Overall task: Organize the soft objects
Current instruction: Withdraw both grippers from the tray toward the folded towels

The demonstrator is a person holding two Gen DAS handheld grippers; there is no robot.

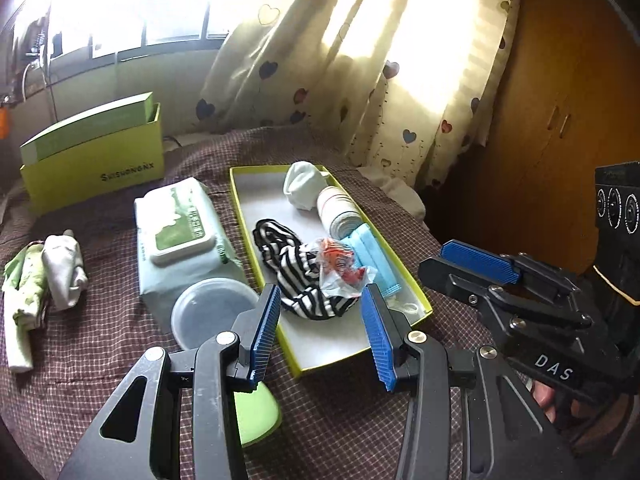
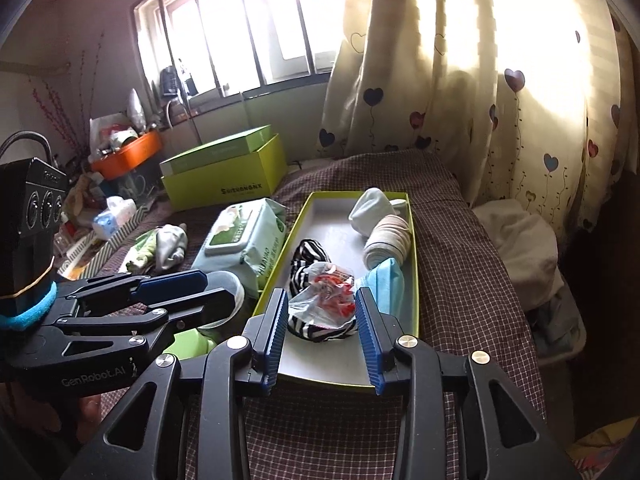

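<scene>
A lime-green tray (image 1: 240, 208) lies on the checked bed cover. It holds a white balled sock (image 1: 304, 188), a rolled beige cloth (image 1: 336, 212), blue face masks (image 1: 372, 252), a black-and-white striped cloth (image 1: 288, 268) and a crumpled red-printed plastic bag (image 1: 340, 268). My left gripper (image 1: 320, 296) hovers open above the tray's near end, with nothing between its blue pads. My right gripper (image 2: 320, 298) stands open too, just above the bag (image 2: 324, 294) and striped cloth (image 2: 310, 254), gripping neither. Each gripper shows in the other's view: the right gripper (image 1: 434, 258) and the left gripper (image 2: 220, 286).
Left of the tray lie a wet-wipes pack (image 1: 180, 232), a clear plastic lid (image 1: 208, 312) and a green bowl (image 1: 256, 416). A bundle of green and white clothes (image 1: 44, 276) sits at far left, before a green box (image 1: 96, 160). A heart-print curtain (image 1: 360, 80) hangs behind.
</scene>
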